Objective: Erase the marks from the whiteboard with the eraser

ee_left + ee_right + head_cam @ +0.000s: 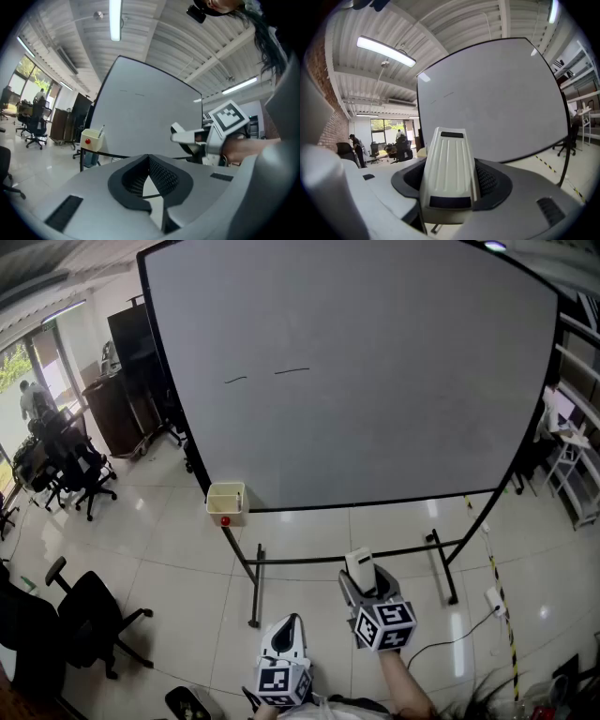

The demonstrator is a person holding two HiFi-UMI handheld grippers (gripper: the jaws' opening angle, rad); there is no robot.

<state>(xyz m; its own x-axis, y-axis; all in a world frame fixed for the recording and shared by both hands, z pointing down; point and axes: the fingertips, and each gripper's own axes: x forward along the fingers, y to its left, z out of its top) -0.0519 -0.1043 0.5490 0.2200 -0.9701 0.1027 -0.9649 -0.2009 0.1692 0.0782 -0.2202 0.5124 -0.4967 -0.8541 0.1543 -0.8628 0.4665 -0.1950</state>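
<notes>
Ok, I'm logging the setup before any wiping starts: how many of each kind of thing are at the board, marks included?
Whiteboard: 1
Marks on it: 2
Eraser: 1
Box at the board's lower corner: 1
Tools, left tool and right tool: 2
Total: 7

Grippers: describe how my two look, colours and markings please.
The left gripper and right gripper share pale grey moulded shells, lined inside with dark, ridged rubber pads. Each carries a cube of black-and-white square markers. No sleeve shows at the wrists.
</notes>
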